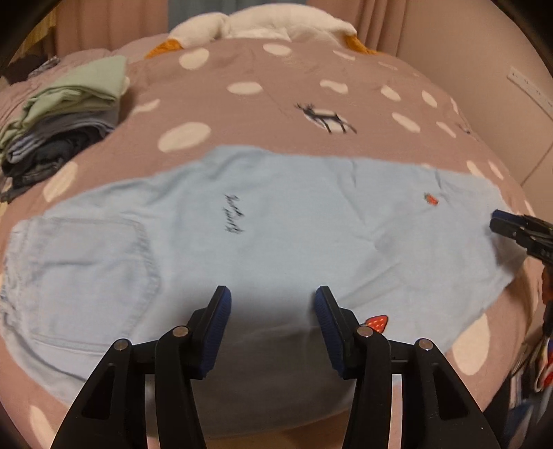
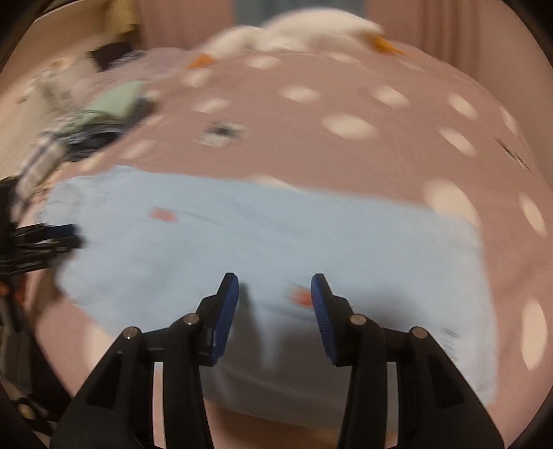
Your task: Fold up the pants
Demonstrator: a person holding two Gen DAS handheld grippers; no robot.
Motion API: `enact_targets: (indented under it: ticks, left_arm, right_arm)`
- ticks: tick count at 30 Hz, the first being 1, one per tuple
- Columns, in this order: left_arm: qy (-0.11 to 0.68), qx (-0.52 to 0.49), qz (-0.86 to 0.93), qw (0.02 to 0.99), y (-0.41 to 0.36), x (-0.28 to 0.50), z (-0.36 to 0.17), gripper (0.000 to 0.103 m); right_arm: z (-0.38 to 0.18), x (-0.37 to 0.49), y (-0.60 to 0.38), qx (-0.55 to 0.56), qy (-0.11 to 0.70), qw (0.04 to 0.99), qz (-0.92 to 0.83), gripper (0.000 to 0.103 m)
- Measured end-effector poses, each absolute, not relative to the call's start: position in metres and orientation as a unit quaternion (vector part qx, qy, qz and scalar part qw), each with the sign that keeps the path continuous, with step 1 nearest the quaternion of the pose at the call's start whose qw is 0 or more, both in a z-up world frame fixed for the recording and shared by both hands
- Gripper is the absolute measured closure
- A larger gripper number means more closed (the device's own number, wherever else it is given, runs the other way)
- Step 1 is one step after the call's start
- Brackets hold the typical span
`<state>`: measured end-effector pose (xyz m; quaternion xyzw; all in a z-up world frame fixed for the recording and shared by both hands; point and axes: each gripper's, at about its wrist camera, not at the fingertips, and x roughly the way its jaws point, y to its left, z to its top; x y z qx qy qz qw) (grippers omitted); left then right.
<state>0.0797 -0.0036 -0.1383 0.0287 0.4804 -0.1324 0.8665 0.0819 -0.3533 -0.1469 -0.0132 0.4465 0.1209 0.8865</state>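
Left wrist view: pale blue pants lie flat across the dotted bed; left claw and right claw hover spread, empty. Soft, light cloth; likely best pinched at hem corners.

Bed with pink dotted cover; pink curtains behind; beige wall right.

Light blue pants with strawberry motifs lie flat, folded lengthwise, on the bedspread
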Motion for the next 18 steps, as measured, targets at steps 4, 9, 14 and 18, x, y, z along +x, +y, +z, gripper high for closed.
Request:
enact_targets:
  ticks: [4, 9, 14, 18]
  left_arm:
    - [0.481, 0.031, -0.118, 0.868, -0.003, 0.079, -0.139, 0.051]
    - [0.483, 0.037, -0.081, 0.871, 0.012, 0.072, -0.128, 0.051]
    - [0.483, 0.007, -0.059, 0.874, 0.039, 0.053, -0.125, 0.051]
    - [0.489, 0.006, -0.044, 0.871, 0.052, 0.044, -0.137, 0.050]
  right_arm:
    - [-0.154, 0.095, -0.408, -0.008, 0.445, 0.895, 0.027, 0.075]
    - [-0.130, 0.087, -0.432, 0.016, 0.418, 0.908, -0.037, 0.068]
    - [-0.114, 0.042, -0.406, 0.036, 0.384, 0.922, 0.044, 0.066]
    - [-0.144, 0.033, -0.393, 0.030, 0.418, 0.904, 0.079, 0.067]
